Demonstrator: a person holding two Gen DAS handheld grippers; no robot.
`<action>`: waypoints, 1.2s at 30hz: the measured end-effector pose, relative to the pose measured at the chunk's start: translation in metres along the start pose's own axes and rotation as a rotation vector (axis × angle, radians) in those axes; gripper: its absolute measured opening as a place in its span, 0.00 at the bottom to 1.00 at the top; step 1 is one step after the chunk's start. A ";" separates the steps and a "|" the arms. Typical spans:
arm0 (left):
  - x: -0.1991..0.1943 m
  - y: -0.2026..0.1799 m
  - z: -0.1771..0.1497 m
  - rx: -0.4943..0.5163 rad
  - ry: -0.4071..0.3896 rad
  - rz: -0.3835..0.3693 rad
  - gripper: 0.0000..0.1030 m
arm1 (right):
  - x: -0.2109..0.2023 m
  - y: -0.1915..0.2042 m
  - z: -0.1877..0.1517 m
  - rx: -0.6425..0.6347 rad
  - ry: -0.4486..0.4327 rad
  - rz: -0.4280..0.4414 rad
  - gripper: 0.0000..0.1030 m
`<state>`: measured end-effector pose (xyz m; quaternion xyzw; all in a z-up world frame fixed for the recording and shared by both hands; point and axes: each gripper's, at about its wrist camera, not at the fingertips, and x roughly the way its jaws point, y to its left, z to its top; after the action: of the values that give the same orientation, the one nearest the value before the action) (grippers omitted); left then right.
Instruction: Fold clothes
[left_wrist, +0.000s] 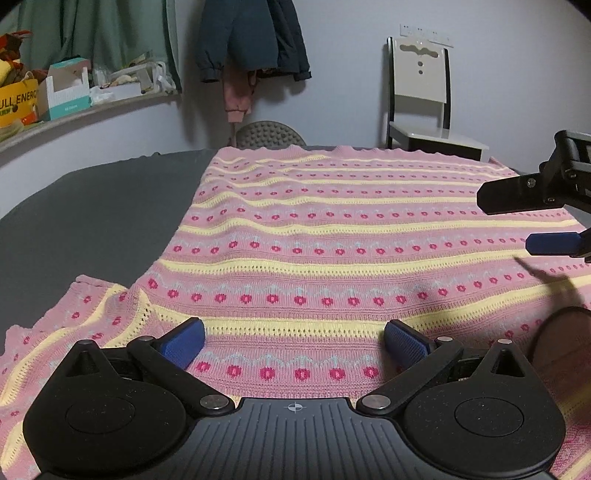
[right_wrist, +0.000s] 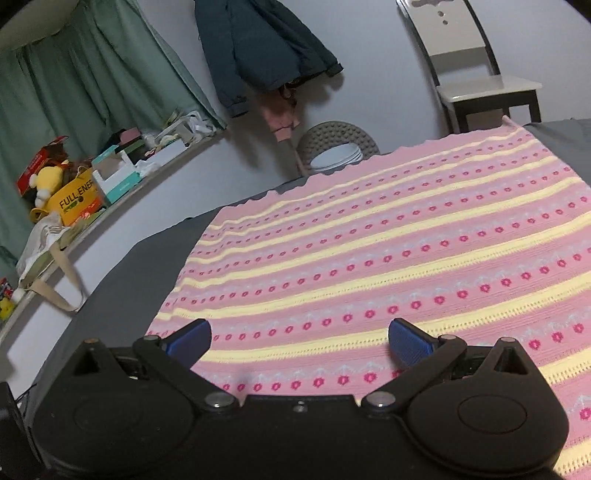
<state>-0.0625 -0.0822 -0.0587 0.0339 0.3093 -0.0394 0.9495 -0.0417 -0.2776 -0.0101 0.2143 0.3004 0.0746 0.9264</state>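
as the sweater (left_wrist: 332, 236) lies flat on the grey table (left_wrist: 92, 221), spread from the near edge to 12 o'clock, the fold is not yet begun, i judge. one sleeve (left_wrist: 74, 317) sticks out at 8 o'clock in the left view, over the table. the left gripper (left_wrist: 293, 341) hangs low over the near part of the sweater with its blue fingers spread wide and nothing between them. the right gripper (right_wrist: 299, 339) is also spread and empty, over the sweater; in the left view it shows at 3 o'clock. to do this step well, i think the left one should go to the sleeve, pinch only its edge, and bring it across the body without dragging the rest. behind, at 1 o'clock, stands a chair (left_wrist: 419, 92).
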 end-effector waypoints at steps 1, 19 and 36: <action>0.000 -0.001 0.000 0.002 0.000 0.002 1.00 | 0.000 0.001 -0.001 -0.013 -0.003 -0.005 1.00; 0.000 -0.001 0.000 0.000 0.001 0.003 1.00 | -0.012 0.018 -0.006 -0.173 -0.036 0.110 1.00; 0.001 -0.001 -0.001 0.000 0.000 0.004 1.00 | -0.003 0.011 -0.010 -0.145 0.018 0.089 1.00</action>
<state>-0.0628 -0.0832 -0.0599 0.0344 0.3094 -0.0376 0.9496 -0.0502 -0.2650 -0.0104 0.1589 0.2929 0.1391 0.9325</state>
